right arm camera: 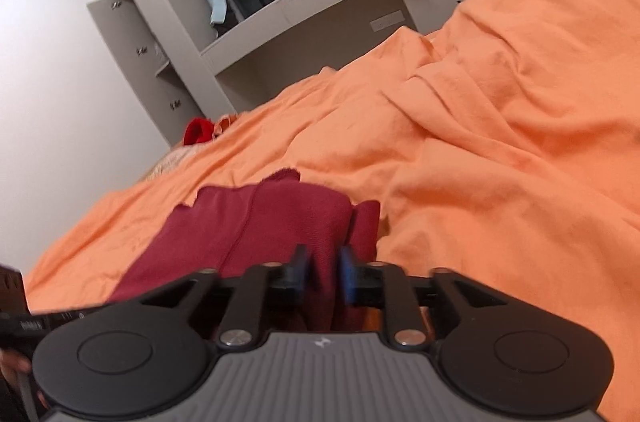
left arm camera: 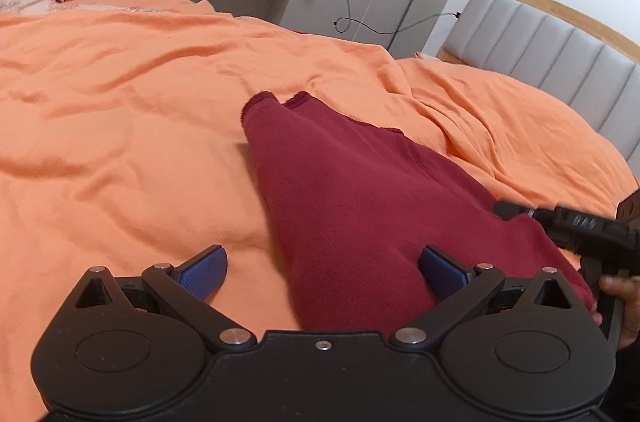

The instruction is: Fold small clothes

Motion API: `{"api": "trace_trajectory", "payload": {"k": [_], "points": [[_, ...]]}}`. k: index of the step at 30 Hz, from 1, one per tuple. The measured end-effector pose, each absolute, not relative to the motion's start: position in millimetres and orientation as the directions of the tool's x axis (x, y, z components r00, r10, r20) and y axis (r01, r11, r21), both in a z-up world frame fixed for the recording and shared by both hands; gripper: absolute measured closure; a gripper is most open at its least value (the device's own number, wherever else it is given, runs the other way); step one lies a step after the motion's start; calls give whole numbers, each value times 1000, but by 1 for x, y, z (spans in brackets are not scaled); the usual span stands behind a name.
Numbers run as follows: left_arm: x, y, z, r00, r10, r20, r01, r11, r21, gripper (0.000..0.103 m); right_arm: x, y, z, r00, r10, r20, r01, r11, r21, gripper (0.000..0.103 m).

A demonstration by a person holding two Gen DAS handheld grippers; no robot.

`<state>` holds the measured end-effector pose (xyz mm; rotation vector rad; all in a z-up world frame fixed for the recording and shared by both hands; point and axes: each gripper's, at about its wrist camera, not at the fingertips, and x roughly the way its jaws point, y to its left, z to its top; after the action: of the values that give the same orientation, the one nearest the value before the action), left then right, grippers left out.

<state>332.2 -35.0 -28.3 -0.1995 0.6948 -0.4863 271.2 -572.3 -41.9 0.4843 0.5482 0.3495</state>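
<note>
The left gripper [left arm camera: 322, 272] is spread wide, with the near end of the dark red cloth [left arm camera: 348, 198] between its pads. The right gripper [right arm camera: 323, 276] pinches the cloth's near edge. It looks soft, light and floppy; grab hems and corners. It lies on the orange blanket [left arm camera: 120, 110], with plenty of room far and left.

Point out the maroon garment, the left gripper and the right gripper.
maroon garment [left arm camera: 352, 190], left wrist view, middle of the cloth.
left gripper [left arm camera: 323, 268], left wrist view, between its fingertips.
right gripper [right arm camera: 323, 272], right wrist view, between its fingertips.
</note>
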Motion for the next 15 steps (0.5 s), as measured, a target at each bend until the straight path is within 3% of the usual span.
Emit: {"api": "trace_trajectory", "payload": {"k": [1, 2, 7, 9, 11, 15], "points": [[332, -38, -29, 660, -492, -567, 371, 870, -323, 1, 271, -574, -41, 804, 434, -407, -181, 830, 528, 34], [332, -41, -29, 658, -491, -571, 378, 871, -313, 1, 271, -574, -41, 805, 432, -407, -176, 829, 531, 31], [331, -44, -31, 658, -481, -579, 380, 876, -296, 1, 279, -573, -51, 782, 456, -424, -150, 799, 582, 31], [331, -44, -32, 658, -482, -579, 378, 876, -299, 1, 281, -571, -55, 772, 472, -426, -148, 785, 602, 34], [331, -44, -32, 659, -479, -579, 378, 877, -295, 0, 281, -568, -58, 759, 493, -426, -156, 772, 616, 55], [331, -46, -33, 661, -473, -583, 376, 880, -288, 0, 280, -563, -59, 756, 494, -429, -167, 780, 603, 64]]}}
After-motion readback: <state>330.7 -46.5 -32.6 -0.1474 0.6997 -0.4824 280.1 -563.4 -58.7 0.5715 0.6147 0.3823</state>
